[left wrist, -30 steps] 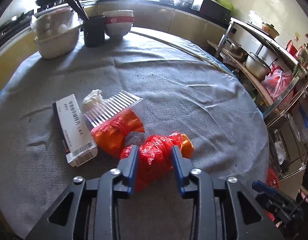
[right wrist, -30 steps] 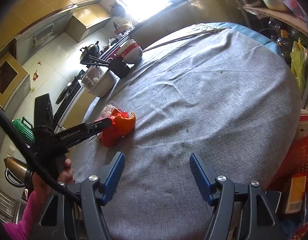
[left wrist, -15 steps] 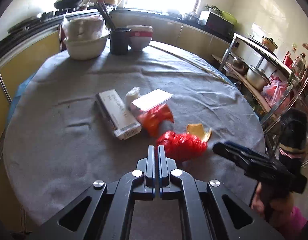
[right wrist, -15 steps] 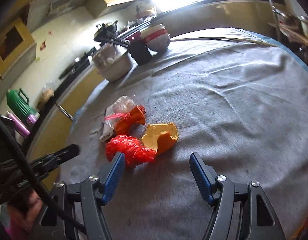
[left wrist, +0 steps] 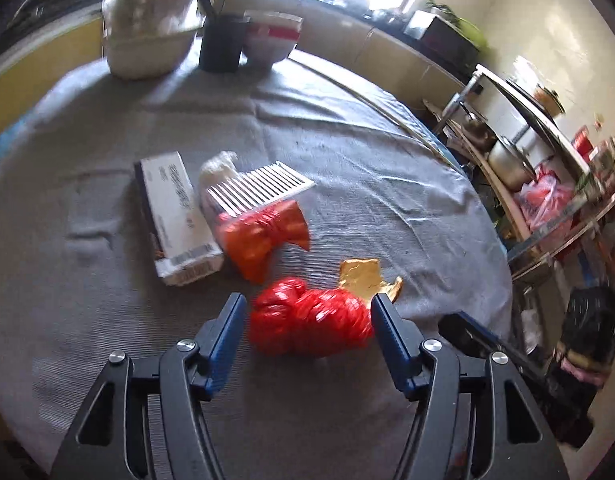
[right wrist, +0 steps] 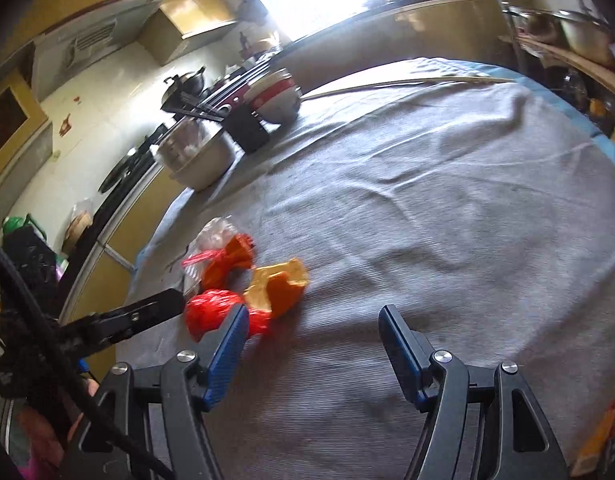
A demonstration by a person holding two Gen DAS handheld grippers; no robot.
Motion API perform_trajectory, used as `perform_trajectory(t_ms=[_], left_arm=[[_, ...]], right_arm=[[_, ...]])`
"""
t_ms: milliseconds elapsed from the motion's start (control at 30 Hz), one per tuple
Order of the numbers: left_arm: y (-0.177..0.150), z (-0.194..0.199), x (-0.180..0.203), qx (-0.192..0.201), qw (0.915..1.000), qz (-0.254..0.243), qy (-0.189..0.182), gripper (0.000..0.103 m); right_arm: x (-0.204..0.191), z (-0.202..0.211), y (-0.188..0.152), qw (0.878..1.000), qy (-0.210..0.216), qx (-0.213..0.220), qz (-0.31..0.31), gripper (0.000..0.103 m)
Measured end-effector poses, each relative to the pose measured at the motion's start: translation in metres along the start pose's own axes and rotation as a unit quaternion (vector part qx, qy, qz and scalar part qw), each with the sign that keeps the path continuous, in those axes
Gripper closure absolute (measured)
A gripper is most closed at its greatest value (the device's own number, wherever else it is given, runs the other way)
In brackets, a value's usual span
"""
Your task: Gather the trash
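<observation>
We note the left gripper [left wrist: 305, 312] with jaws opening around the crumpled red bag [left wrist: 307, 326], pads not pressing it. Right gripper [right wrist: 313, 330] gapes empty, just right of that bag. Orange peel [left wrist: 365, 276] touches the bag's far side; carton [left wrist: 175, 216] and orange wrapper [left wrist: 263, 232] lie beyond it. Risk, we judge: slick plastic squirts out on closing, or the cloth [left wrist: 347, 168] bunches into the pads

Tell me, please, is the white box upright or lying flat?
Lying flat: the white box rests on its broad side on the tablecloth.

Blown-out window backlight, motion blur
</observation>
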State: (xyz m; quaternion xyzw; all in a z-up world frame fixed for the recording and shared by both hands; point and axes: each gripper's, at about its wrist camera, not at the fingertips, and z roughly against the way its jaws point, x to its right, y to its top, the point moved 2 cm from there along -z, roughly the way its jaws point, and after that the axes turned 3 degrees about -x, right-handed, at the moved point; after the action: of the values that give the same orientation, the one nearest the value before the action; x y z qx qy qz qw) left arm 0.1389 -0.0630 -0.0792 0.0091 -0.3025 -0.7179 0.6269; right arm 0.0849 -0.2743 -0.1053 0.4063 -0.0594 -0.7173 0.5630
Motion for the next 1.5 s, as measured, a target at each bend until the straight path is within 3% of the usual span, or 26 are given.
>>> perform_trajectory(t_ms=[200, 667, 733, 900, 1067, 1100, 1133, 1200, 1300, 1367, 1400, 1500], left_arm=[[0.003, -0.015, -0.003, -0.004, 0.9985, 0.055, 0.006, 0.038], [-0.030, 0.017, -0.029, 0.016, 0.9994, 0.018, 0.025, 0.061], [-0.036, 0.026, -0.034, 0.024, 0.9991, 0.009, 0.033, 0.076], [-0.048, 0.044, -0.048, 0.031, 0.9980, -0.002, 0.055, 0.096], [-0.053, 0.049, -0.053, 0.023, 0.9990, 0.005, 0.037, 0.093], [-0.052, 0.050, -0.053, 0.023, 0.9990, 0.003, 0.039, 0.080], [-0.052, 0.051, -0.054, 0.026, 0.9989, 0.006, 0.038, 0.059], [-0.050, 0.054, -0.057, 0.038, 0.9986, 0.021, 0.032, 0.042], [-0.045, 0.046, -0.055, 0.022, 0.9992, 0.030, 0.013, 0.042], [-0.045, 0.038, -0.052, 0.008, 0.9995, 0.031, 0.009, 0.042], [-0.045, 0.032, -0.051, 0.003, 0.9995, 0.029, 0.013, 0.043], [-0.051, 0.021, -0.049, -0.007, 0.9996, 0.028, 0.005, 0.057]], right_arm=[[0.016, 0.004, 0.002, 1.000, 0.004, 0.005, -0.017, 0.032], [-0.008, -0.009, -0.001, 0.999, 0.029, -0.024, -0.006, 0.032], [-0.019, -0.017, 0.001, 0.999, 0.030, -0.034, 0.001, 0.032], [-0.048, -0.042, 0.004, 0.998, -0.005, -0.053, 0.032, 0.032], [-0.068, -0.068, 0.004, 0.993, -0.079, -0.053, 0.071, 0.032], [-0.068, -0.072, 0.004, 0.992, -0.088, -0.058, 0.072, 0.032], [-0.068, -0.075, 0.004, 0.991, -0.097, -0.056, 0.071, 0.032], [-0.070, -0.077, 0.005, 0.990, -0.112, -0.051, 0.075, 0.032], [-0.076, -0.083, 0.004, 0.985, -0.132, -0.045, 0.101, 0.033], [-0.078, -0.083, 0.002, 0.981, -0.145, -0.041, 0.120, 0.050], [-0.078, -0.083, 0.002, 0.981, -0.146, -0.039, 0.126, 0.051], [-0.072, -0.076, 0.001, 0.983, -0.126, -0.031, 0.128, 0.057]])
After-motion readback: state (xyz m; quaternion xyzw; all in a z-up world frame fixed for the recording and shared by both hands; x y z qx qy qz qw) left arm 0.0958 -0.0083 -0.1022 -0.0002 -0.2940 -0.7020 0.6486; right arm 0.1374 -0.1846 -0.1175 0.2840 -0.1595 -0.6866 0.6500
